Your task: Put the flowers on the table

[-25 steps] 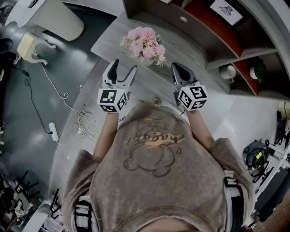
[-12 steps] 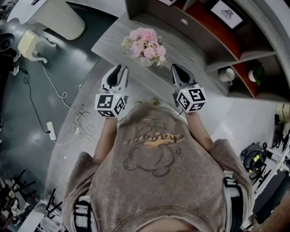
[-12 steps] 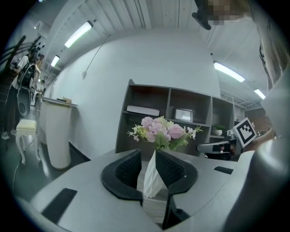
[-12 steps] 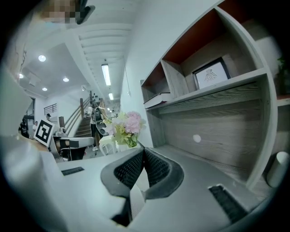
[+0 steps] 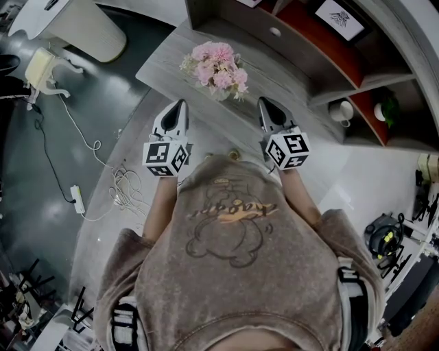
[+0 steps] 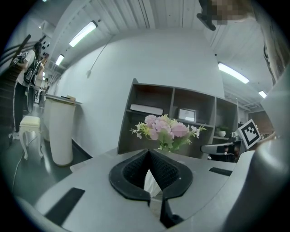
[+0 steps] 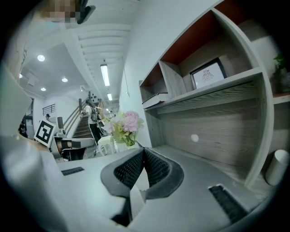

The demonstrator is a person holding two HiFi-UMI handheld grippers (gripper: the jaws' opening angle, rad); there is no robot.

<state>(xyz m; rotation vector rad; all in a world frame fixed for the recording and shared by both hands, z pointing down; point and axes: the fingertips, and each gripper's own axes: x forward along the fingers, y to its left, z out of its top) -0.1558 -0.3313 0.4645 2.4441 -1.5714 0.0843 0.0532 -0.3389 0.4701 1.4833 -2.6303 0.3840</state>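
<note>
A bunch of pink flowers (image 5: 218,70) with green leaves stands upright on the grey wooden table (image 5: 168,65) by the shelf unit. My left gripper (image 5: 180,104) hovers short of it, to its lower left; its jaws have just been closing and now stand shut with nothing between them. My right gripper (image 5: 263,103) is level with the left one, to the flowers' lower right, shut and empty. In the left gripper view the flowers (image 6: 166,130) rise just beyond the closed tips (image 6: 149,151). The right gripper view shows the flowers (image 7: 124,126) left of its tips (image 7: 143,148).
A shelf unit (image 5: 322,62) with a framed picture (image 5: 341,15), a white cup (image 5: 345,109) and a small plant (image 5: 391,110) runs behind the table. On the dark floor lie a white cable (image 5: 89,147) and power strip (image 5: 79,199). A white stool (image 5: 42,70) and a white bin (image 5: 86,26) stand at left.
My left gripper's jaws have gone from wide open to shut, with nothing caught. Both grippers have stayed nearly where they were.
</note>
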